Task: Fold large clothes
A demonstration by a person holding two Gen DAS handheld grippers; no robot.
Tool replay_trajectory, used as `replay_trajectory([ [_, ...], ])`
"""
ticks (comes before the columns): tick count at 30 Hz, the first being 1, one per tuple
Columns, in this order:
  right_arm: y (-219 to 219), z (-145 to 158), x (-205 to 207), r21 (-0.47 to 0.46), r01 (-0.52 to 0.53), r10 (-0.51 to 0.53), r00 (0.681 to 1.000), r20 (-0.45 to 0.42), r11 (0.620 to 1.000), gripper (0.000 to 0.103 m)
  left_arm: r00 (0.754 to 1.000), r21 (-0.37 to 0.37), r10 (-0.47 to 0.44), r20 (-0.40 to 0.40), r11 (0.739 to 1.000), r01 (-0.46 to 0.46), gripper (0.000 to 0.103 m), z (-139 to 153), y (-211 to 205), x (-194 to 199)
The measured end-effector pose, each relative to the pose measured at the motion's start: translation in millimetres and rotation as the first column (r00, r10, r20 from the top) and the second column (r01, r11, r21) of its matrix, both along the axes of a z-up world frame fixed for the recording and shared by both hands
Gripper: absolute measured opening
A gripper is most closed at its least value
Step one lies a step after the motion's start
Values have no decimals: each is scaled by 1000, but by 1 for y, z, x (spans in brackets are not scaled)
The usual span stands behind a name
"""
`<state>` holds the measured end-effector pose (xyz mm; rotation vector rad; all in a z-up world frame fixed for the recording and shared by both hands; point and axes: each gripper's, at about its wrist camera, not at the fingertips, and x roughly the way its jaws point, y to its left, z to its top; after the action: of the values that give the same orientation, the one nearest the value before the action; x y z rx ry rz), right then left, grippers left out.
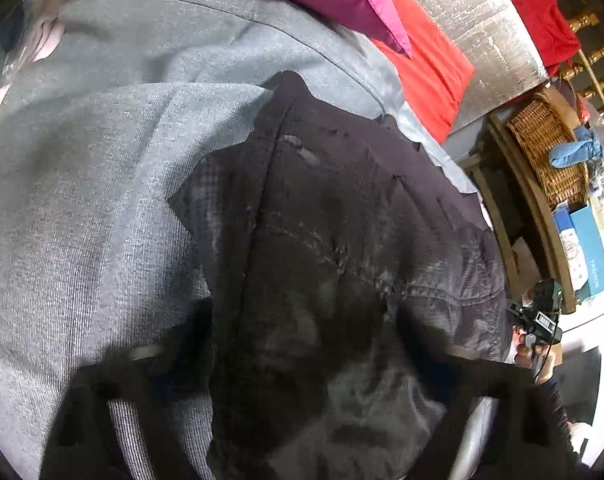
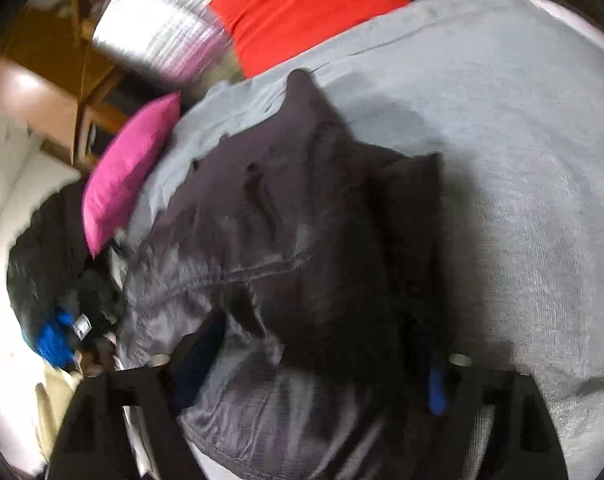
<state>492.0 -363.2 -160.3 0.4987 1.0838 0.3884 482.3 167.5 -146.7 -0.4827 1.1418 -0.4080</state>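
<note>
We see a dark garment [image 1: 322, 240] spread over grey bedding [image 1: 81, 200], running between our left gripper [image 1: 302, 344] fingers, whose contact is unclear. At one o'clock lies a red pillow [image 1: 430, 72]; at three, a wicker basket [image 1: 550, 148].

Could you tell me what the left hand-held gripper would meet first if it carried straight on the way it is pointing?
Most likely the dark garment: it already lies between the fingers of the left hand-held gripper, on top of the grey bed cover. Depth is hard to judge here.
</note>
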Motion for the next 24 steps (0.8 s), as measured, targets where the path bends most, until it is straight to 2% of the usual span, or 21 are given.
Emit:
replay_trajectory([
  [1,4,-2,2,-22,-12,12,1000,-12,1000,74,1000,-3,2,-8,1000,-2,61,-1,0,1],
  [3,4,-7,7,-20,-4,4,999,-33,1000,68,1000,8,0,-3,1000,0,49,1,-4,1],
  [4,4,-7,8,-17,2,-3,999,-36,1000,60,1000,28,-4,5,1000,4,46,2,-8,0],
  [5,5,-5,8,-23,-1,0,999,-35,1000,54,1000,49,-6,12,999,5,39,5,-12,0],
  [7,10,2,4,-58,-14,12,1000,-24,998,33,1000,96,-9,28,995,6,30,11,-19,0],
  [9,14,12,1,-93,-19,18,1000,-11,996,25,998,178,-19,51,984,10,23,23,-31,-2],
  [12,18,33,-1,-150,-29,31,999,10,988,20,996,269,-26,87,963,1,19,42,-45,-5],
  [14,23,49,-5,-174,-35,42,999,35,984,16,993,292,-20,113,956,-14,18,56,-51,-8],
  [17,33,84,-12,-221,-52,73,994,87,974,11,985,298,-13,174,954,-41,17,88,-56,-13],
  [21,54,146,-24,-291,-77,129,978,165,954,10,962,314,-32,271,948,-57,17,148,-66,-31],
  [24,62,192,-40,-328,-75,154,963,222,942,10,935,309,-36,354,948,-80,17,196,-73,-55],
])
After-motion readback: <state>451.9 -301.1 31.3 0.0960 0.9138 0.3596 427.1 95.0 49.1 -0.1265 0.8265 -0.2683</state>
